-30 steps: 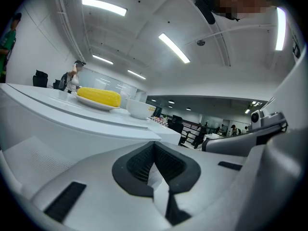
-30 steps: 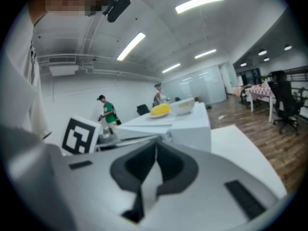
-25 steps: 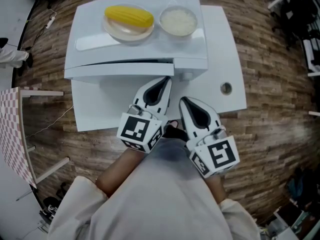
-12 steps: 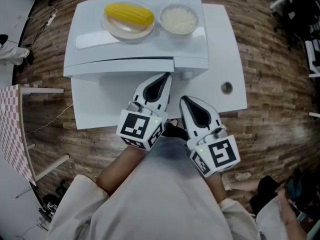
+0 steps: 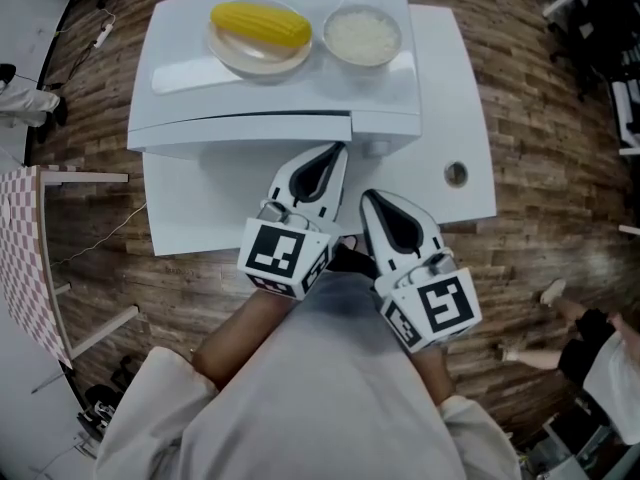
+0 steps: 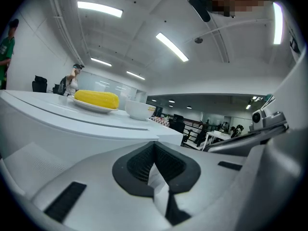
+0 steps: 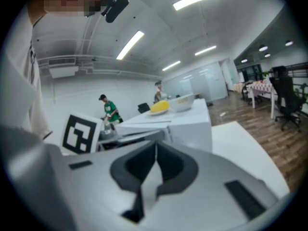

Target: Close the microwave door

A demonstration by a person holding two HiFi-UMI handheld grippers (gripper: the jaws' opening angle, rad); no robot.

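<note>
Head view: the microwave [image 5: 300, 93] stands on a white table [image 5: 455, 98], with corn [image 5: 260, 25] on a plate [image 5: 232, 58] and a bowl [image 5: 362, 36] on its top. The door [image 5: 240, 136] occupies the front face, left of the control section, directly ahead of both grippers.

Gripper state:
- Left gripper [image 5: 328, 163]: jaws together, nothing between them. Its tip lies just beside the door's right end; contact cannot be confirmed.
- Right gripper [image 5: 380, 213]: jaws together, nothing held. It hangs over the table, apart from the microwave.

Left gripper view: the jaws of the left gripper [image 6: 155, 170] meet along one line, with the microwave's edge just beyond. The right gripper view shows the same closed line on the right gripper [image 7: 155, 167].

Task progress (judgement): the door lies flush or nearly flush with the front, so the swing appears complete. Its top edge looks slightly proud of the casing; whether the latch has engaged cannot be determined. At most a final push on the door face is left.
</note>
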